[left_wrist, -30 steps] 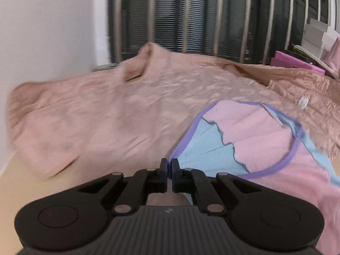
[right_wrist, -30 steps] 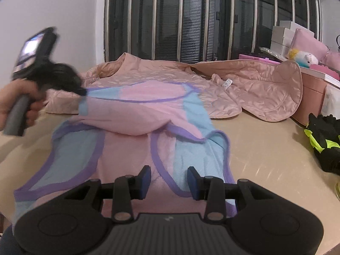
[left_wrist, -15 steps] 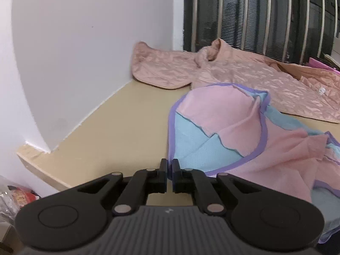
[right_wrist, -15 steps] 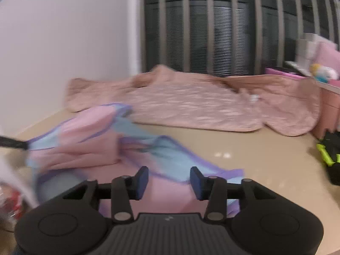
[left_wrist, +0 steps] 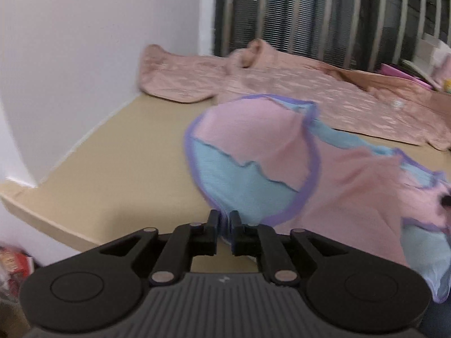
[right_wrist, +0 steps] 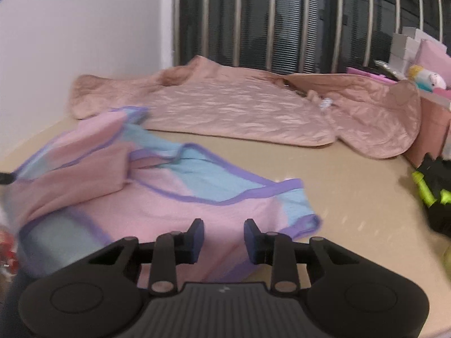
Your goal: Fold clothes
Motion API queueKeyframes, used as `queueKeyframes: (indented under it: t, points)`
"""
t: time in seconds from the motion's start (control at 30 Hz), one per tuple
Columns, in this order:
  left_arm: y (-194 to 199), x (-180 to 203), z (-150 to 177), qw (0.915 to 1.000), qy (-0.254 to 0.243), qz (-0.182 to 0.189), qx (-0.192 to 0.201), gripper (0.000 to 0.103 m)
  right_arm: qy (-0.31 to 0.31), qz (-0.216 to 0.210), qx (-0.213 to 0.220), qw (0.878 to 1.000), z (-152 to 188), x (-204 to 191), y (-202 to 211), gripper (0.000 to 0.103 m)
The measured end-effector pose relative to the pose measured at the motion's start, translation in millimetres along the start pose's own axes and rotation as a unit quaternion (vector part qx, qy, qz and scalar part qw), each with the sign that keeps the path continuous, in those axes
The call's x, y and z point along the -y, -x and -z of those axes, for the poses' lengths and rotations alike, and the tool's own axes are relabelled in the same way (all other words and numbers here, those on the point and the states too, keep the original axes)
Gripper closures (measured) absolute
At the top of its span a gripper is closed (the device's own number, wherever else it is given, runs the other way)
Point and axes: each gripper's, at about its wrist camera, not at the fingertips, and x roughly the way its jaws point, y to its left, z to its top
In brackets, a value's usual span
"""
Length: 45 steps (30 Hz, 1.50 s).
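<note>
While the left claw [left_wrist: 224, 219] is pinched tight on the purple-trimmed edge of the top [left_wrist: 253, 152], the cloth there comes up off the bench [left_wrist: 121, 152] and bellies out ahead of it, pink above and light blue below. The rest of the top sprawls rumpled over the near left part of the bench, with some of it hanging off the front edge. Right claw [right_wrist: 224, 231] is wide open with nothing in it, just hovering over the pink lower part of the top [right_wrist: 169, 197]; can't tell if it's touching the cloth. Further back there's a quilted pink blanket [right_wrist: 239, 107] spread along the barred window [right_wrist: 282, 19], just beyond the top. A black glove [right_wrist: 434, 194] with neon yellow bits sits at the right side of the bench, well apart from the top. Both views are pretty blurry.
</note>
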Motion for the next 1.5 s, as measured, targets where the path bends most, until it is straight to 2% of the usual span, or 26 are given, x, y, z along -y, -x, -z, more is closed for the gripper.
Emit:
queueKeyframes:
  t: [0.03,0.13,0.2,0.27,0.3,0.33,0.4,0.5,0.53,0.6,0.67,0.7,0.77,0.87,0.93,1.07,1.1,1.13,1.17,1.23,1.3,1.33,1.4,1.43,1.47,1.5]
  points:
    - [2,3,-2,0.9999,0.001,0.01,0.003,0.084,-0.004,-0.003,-0.005,1.0,-6,12,-8,0.058]
    - [7,5,-13,0.9993,-0.002,0.03,0.024,0.061,-0.014,0.009,-0.021,1.0,-25,40,-31,0.057]
    - [6,2,-26,0.9983,-0.022,0.017,0.052,0.053,-0.018,0.019,-0.031,0.999,-36,53,-43,0.057]
    - [-7,0,-41,0.9967,-0.054,-0.012,0.06,0.037,-0.019,0.028,-0.032,0.999,-41,57,-46,0.059]
    - [-16,-1,-47,0.9953,-0.073,-0.026,0.059,0.034,-0.019,0.031,-0.031,0.999,-43,58,-47,0.061]
    - [-28,1,-53,0.9935,-0.096,-0.035,0.051,0.03,-0.02,0.034,-0.027,0.999,-44,58,-44,0.069]
    - [-50,5,-61,0.989,-0.134,-0.051,0.035,0.027,-0.029,0.027,0.001,0.999,-41,57,-26,0.07]
    - [-79,12,-69,0.9831,-0.169,-0.068,0.016,0.027,-0.06,0.025,-0.001,0.998,-36,63,-17,0.069]
    - [-86,13,-71,0.9823,-0.176,-0.064,0.01,0.028,-0.065,0.03,-0.007,0.997,-33,65,-20,0.069]
    - [-96,13,-73,0.9819,-0.181,-0.054,0.01,0.047,-0.076,0.041,-0.02,0.996,-28,67,-27,0.069]
    - [-103,11,-75,0.9841,-0.171,-0.048,0.004,0.092,-0.083,0.045,-0.02,0.995,-26,68,-31,0.068]
    - [-104,9,-75,0.986,-0.161,-0.044,0.001,0.096,-0.078,0.048,-0.02,0.996,-27,66,-33,0.071]
    - [-94,9,-68,0.9872,-0.15,-0.054,0.002,0.096,-0.056,0.044,-0.025,0.997,-31,62,-38,0.097]
    - [-80,10,-59,0.9886,-0.134,-0.069,0.004,0.097,-0.004,0.071,-0.027,0.997,-39,56,-49,0.097]
    - [-70,11,-53,0.9893,-0.123,-0.079,0.005,0.094,-0.004,0.083,-0.031,0.996,-46,65,-58,0.097]
    - [-54,6,-53,0.9903,-0.101,-0.094,0.018,0.059,-0.019,0.084,-0.03,0.996,-60,78,-62,0.093]
    - [-59,0,-62,0.9896,-0.105,-0.095,0.024,0.055,-0.02,0.083,-0.024,0.996,-63,78,-59,0.093]
    - [-63,-5,-71,0.9889,-0.11,-0.096,0.03,0.049,-0.021,0.077,-0.016,0.997,-64,78,-53,0.09]
    - [-69,-10,-80,0.9883,-0.116,-0.094,0.032,0.043,-0.023,0.062,-0.006,0.998,-63,75,-44,0.082]
    - [-98,-13,-99,0.9885,-0.135,-0.068,0.01,0.042,-0.027,0.03,0.013,0.999,-61,70,-28,0.075]
    - [-124,-14,-110,0.9888,-0.135,-0.062,-0.014,0.042,-0.031,0.005,0.013,0.999,-56,64,-21,0.075]
    - [-131,-15,-111,0.9889,-0.134,-0.061,-0.019,0.043,-0.03,0.003,0.009,1.0,-53,62,-20,0.075]
    - [-136,-16,-111,0.9897,-0.132,-0.051,-0.023,0.063,-0.027,-0.002,0.0,1.0,-47,56,-19,0.075]
    - [-134,-17,-109,0.9902,-0.131,-0.042,-0.025,0.09,-0.025,-0.002,-0.005,1.0,-44,54,-19,0.075]
    - [-132,-18,-106,0.9909,-0.127,-0.037,-0.027,0.097,-0.021,0.001,-0.012,1.0,-40,52,-20,0.075]
    - [-128,-19,-100,0.9912,-0.123,-0.043,-0.022,0.098,-0.021,0.004,-0.019,1.0,-35,52,-21,0.075]
